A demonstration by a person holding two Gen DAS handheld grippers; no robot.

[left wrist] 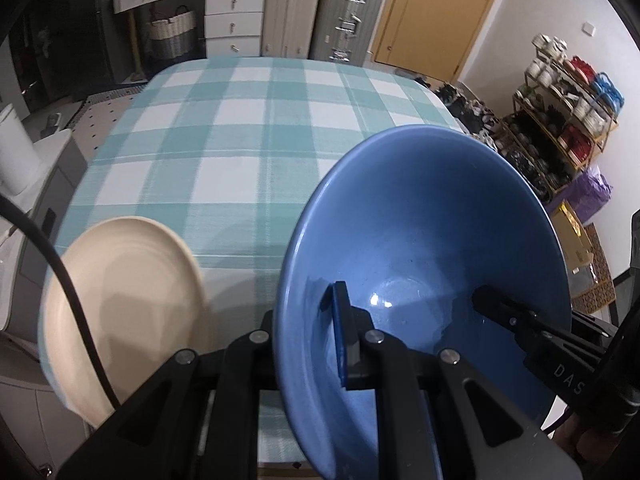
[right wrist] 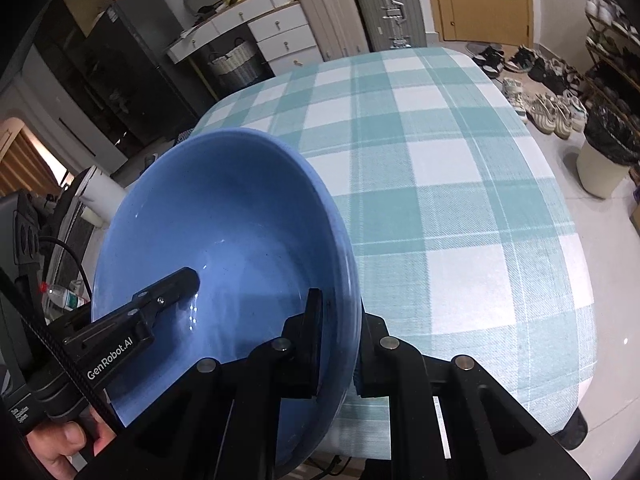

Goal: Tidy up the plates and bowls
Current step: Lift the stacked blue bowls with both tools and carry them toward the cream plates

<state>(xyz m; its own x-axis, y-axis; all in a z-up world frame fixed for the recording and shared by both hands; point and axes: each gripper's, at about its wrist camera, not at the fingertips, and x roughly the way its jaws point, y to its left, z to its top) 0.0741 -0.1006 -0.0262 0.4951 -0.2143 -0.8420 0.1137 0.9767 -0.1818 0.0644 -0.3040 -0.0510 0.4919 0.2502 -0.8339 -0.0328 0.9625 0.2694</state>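
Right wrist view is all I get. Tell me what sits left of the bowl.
Observer: A cream plate, at the near left edge of the checked cloth.
Operator: Say whether it touches the bowl.
Observer: No. In the left wrist view a strip of cloth shows between the plate and the bowl.
Operator: Report the left gripper's outer finger.
Observer: The left gripper straddles the bowl's rim. The inner finger lies against the inside wall, and the outer one passes behind the wall, mostly hidden.
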